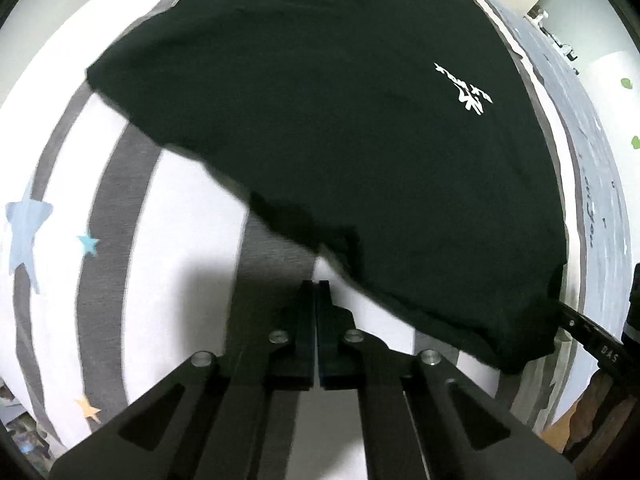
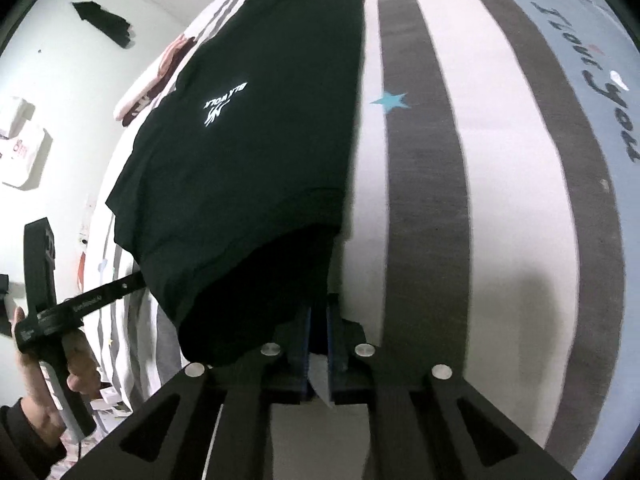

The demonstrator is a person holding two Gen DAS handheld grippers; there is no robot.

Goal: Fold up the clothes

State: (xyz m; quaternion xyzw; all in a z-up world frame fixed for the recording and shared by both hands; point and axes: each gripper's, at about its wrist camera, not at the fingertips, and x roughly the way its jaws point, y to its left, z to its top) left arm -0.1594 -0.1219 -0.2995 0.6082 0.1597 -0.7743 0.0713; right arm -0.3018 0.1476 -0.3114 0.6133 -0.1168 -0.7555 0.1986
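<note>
A black T-shirt point(image 1: 340, 128) lies spread on a bed with a white and gray striped sheet point(image 1: 180, 220). The shirt has a small white logo point(image 1: 464, 88) on it.

In the left wrist view, the left tongs point(image 1: 317, 286) are pressed together with no cloth between the tips. The near edge of the shirt is just in front of them and a bit to their right. The striped sheet is right under the tips. To the left of the left tongs there are blue stars point(image 1: 26, 232) and a small orange star point(image 1: 89, 408) printed on the sheet. Far to the right, one dark finger of the other tongs reaches under the shirt's corner.

In the right wrist view, the right tongs point(image 2: 319, 312) are pinching the black T-shirt point(image 2: 248, 152) at its near corner. The cloth hangs over the tips and goes down between the two fingers. Most of the shirt lies in front of these tongs and to their left. A little blue star point(image 2: 390, 101) is on the sheet to the right of the shirt. A pale blue part of the bedding with dark writing point(image 2: 600, 92) is far to the right. A bare hand point(image 2: 52, 376) at the left edge grips the handle of the other tool.
</note>
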